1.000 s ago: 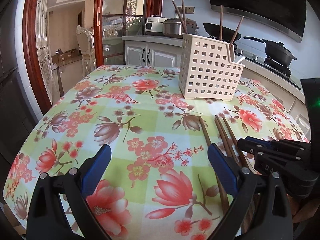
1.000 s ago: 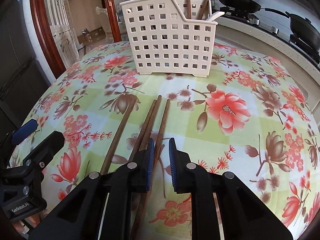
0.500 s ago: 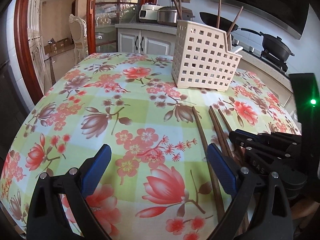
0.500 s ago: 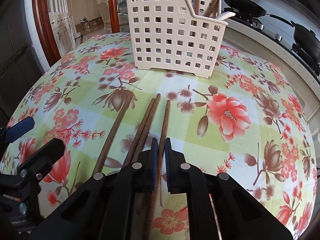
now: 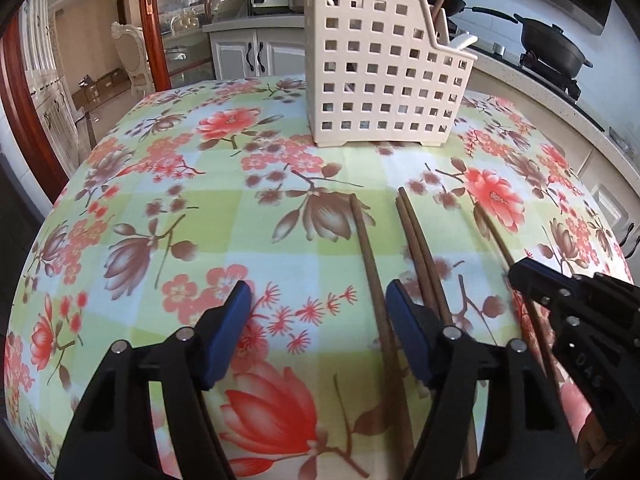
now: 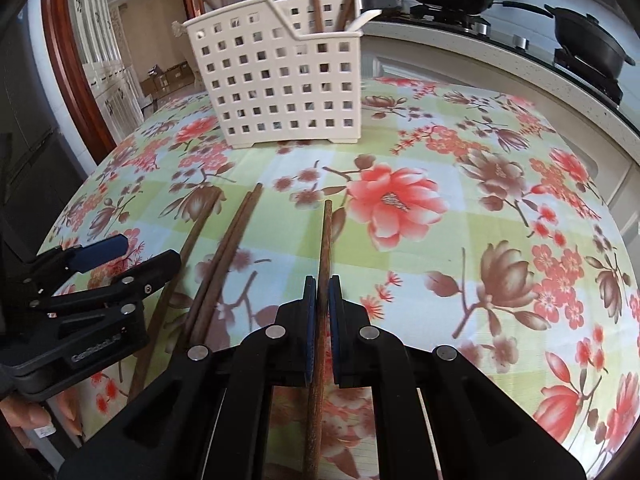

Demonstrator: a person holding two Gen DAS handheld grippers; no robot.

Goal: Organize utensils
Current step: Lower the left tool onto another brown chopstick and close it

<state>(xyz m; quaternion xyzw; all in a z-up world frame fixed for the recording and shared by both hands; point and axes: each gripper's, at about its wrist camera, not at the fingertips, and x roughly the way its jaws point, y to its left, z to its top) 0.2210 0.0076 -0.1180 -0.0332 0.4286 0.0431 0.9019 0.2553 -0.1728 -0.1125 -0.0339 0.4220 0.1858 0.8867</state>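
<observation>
Right hand-held gripper (image 6: 322, 292) pinching 1 chopstick (image 6: 325, 240); left hand-held gripper (image 5: 318, 304) spread, just been closing round another chopstick (image 5: 366, 248).

Little legible text. Raised letters "DAS" on the black body of the right gripper (image 5: 516, 278), seen from the left wrist view. A pale embossed brand line on the body of the left gripper (image 6: 132, 258), seen from the right wrist view; too blurred to read.

Four chopsticks (image 6: 325, 240), one basket (image 6: 280, 92)
</observation>
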